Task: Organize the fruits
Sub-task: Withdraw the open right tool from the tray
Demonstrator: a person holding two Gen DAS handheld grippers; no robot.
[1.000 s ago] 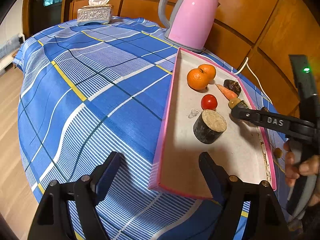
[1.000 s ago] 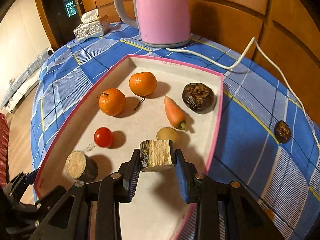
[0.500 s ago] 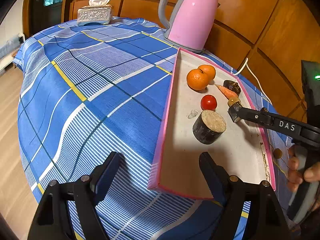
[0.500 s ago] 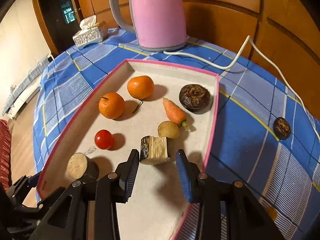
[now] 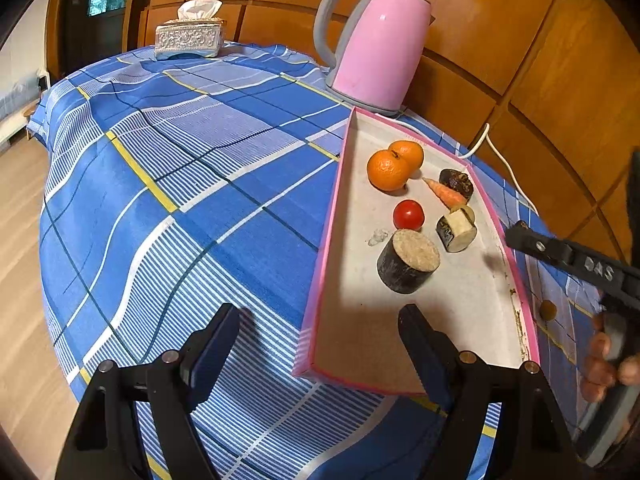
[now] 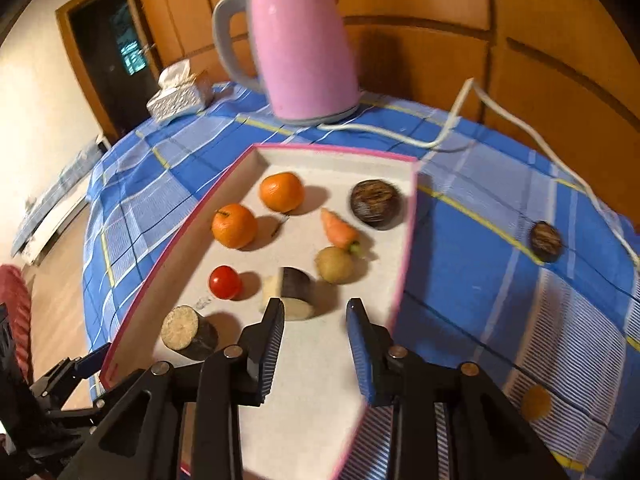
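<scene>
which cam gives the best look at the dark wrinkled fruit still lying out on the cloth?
Right wrist. The dark wrinkled fruit lies in open view on the blue checked cloth, right of the pink-rimmed tray, near the white cord. In the left wrist view I cannot find it: the right tongs' black arm crosses that side of the table.

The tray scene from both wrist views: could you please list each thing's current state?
Tray: flat on tablecloth, loaded.
Left tongs: open, empty.
Right tongs: closing, nothing between them.
Cut stub: lying free in tray.
Kettle: upright.
Loose dark fruit: outside tray, on tablecloth.
Tissue box: tissue poking out.
</scene>
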